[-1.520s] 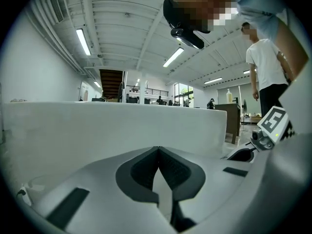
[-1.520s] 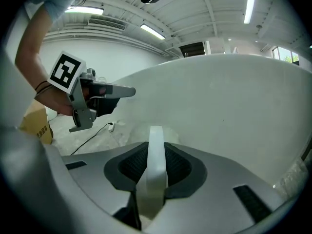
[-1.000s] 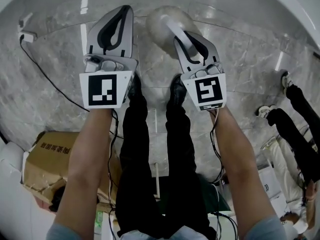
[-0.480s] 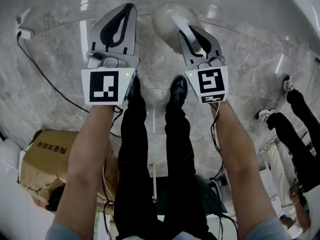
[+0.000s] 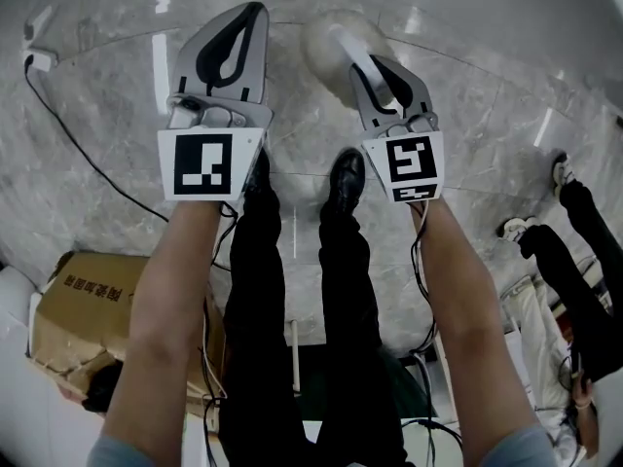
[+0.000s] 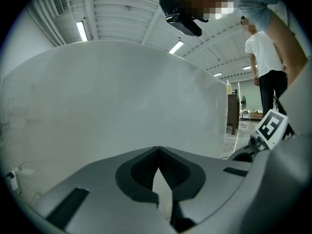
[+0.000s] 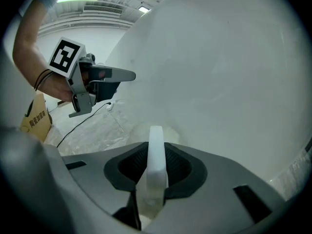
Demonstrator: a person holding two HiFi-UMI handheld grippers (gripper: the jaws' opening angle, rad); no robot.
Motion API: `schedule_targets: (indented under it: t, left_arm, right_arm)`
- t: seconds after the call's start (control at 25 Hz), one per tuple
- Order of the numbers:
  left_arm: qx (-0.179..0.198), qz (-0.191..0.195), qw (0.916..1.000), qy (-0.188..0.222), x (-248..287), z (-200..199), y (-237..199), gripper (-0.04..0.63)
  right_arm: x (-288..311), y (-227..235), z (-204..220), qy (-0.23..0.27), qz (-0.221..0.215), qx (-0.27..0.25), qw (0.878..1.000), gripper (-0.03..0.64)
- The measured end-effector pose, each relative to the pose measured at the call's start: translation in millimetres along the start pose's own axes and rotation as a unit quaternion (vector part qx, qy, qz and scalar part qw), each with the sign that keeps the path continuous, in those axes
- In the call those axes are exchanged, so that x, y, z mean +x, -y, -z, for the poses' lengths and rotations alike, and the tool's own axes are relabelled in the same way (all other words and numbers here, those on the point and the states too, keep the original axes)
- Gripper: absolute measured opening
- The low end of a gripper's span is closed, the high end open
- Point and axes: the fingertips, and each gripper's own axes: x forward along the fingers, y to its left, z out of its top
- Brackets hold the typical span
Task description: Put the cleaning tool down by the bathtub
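Two hand-held grippers face the bathtub (image 7: 224,62) wall; the right hand-held gripper (image 7: 156,155) is clamped on the white handle (image 7: 156,138) of the tool (image 5: 337,39), while the left hand-held gripper (image 6: 157,152) is pinched shut on nothing, just beside it. The tool's long axis runs straight ahead and down from the right jaws, its pale round head low over the floor (image 5: 477,144) at the foot of the bathtub, so the right arm alone looks placed to set it down; whether the head touches the floor cannot be told, and the bathtub's rim is cut off in every view.
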Motion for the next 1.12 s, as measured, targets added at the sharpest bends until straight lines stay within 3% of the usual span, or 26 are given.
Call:
schedule_targets:
  t: [1.12]
  left_arm:
    - [-0.002, -0.003, 1.0, -0.003, -1.1, 21.0, -1.5, 0.015]
  right_arm:
    - [24.5, 8.6, 22.0, -0.013, -0.001, -0.021, 1.0, 0.107]
